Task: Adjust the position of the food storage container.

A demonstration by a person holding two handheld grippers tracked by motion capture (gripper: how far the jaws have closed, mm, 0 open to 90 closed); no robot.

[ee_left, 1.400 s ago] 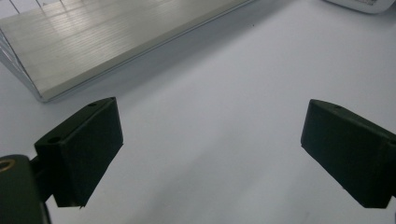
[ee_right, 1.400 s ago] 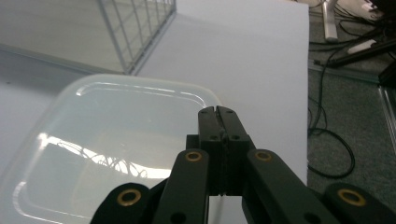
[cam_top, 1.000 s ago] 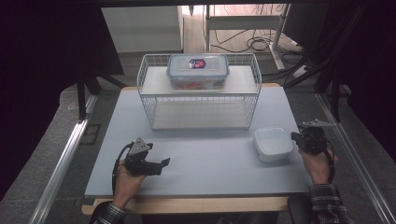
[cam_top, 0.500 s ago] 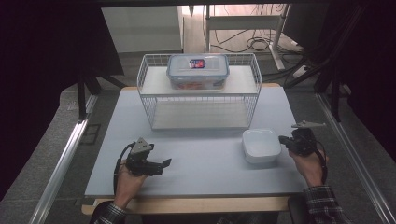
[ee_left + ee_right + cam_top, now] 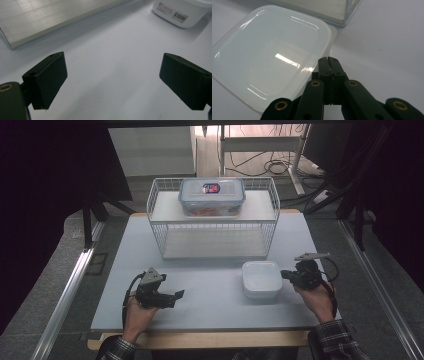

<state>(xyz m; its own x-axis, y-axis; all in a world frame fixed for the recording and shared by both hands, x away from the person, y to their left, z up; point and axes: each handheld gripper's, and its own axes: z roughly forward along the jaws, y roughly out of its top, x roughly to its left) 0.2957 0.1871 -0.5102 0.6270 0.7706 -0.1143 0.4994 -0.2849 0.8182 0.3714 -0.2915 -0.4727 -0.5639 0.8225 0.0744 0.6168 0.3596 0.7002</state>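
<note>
High view: pale grey counter (image 5: 210, 295) carrying a white wire rack (image 5: 214, 220) with a clear lidded plastic box (image 5: 212, 196) on its upper shelf.
Container: shallow white square plastic container (image 5: 261, 279) on the counter in front of the rack, right of centre.
Right tongs (image 5: 284, 274): jaws pressed together, tip against the container's right edge.
Left tongs (image 5: 178, 294): jaws wide apart, nothing between, resting low on the counter, well apart from the container.

1. I see a white wire rack (image 5: 215, 222) at the table's far side, well beyond both grippers.
2. On its upper shelf sits a lidded clear container (image 5: 212, 196) with a red-and-blue label.
3. The pale table (image 5: 210, 305) lies beneath the grippers.
4. Cables (image 5: 272, 167) trail across the floor beyond.
</note>
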